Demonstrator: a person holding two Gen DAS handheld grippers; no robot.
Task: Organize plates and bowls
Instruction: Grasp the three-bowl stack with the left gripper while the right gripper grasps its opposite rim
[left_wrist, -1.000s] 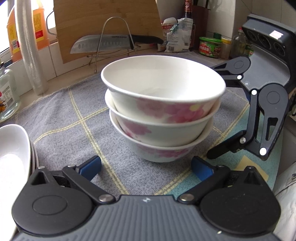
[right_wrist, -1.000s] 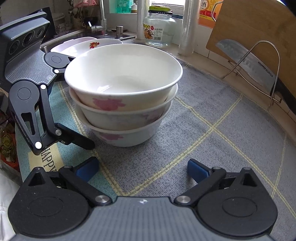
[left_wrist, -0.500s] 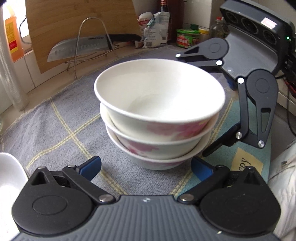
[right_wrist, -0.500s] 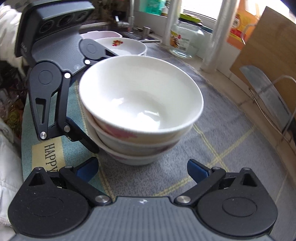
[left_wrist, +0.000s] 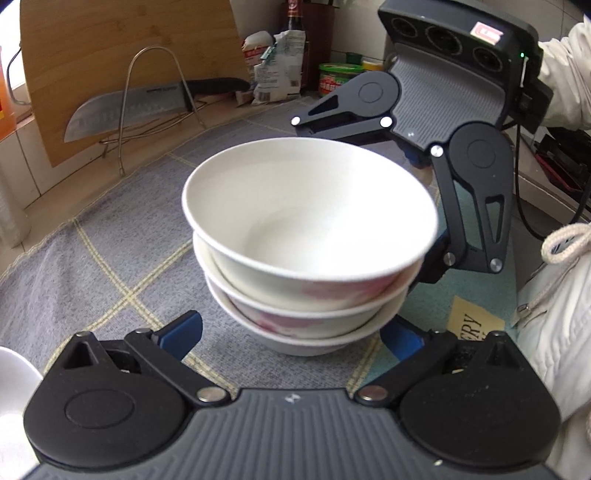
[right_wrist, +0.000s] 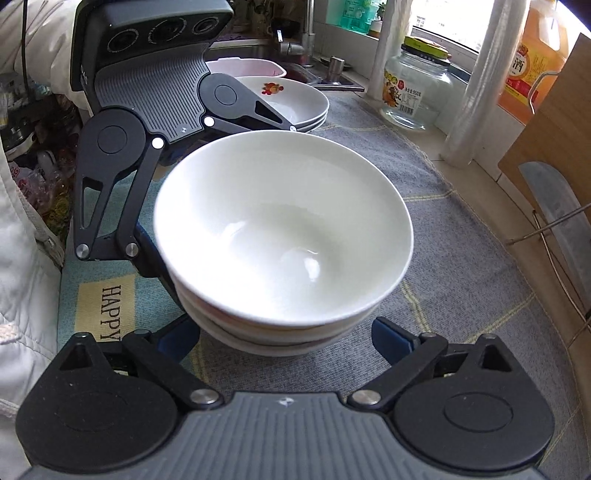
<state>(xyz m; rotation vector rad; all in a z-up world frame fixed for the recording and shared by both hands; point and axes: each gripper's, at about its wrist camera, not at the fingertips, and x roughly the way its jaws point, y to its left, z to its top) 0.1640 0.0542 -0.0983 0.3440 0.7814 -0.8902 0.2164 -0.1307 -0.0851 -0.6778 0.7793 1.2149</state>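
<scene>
- Key relation: the stack of three bowls stands on the grey checked mat, directly between the two grippers, which face each other from opposite sides of the stack.
- Left gripper: jaws spread and closing; the lower bowls sit between the blue pads, and no pad contact is visible.
- Right gripper: jaws spread and closing; the base of the stack lies between the pads, and whether they touch it cannot be told.
- Both grippers appear about equally near; judged, a two-sided lift of the whole stack is being prepared.
- Stack axis: upright, with the top bowl shifted slightly off centre.
- Appearance: white glazed bowls, empty, with pink floral print on the outer walls.
- Stacked plates lie beyond the bowls, near the sink.
</scene>
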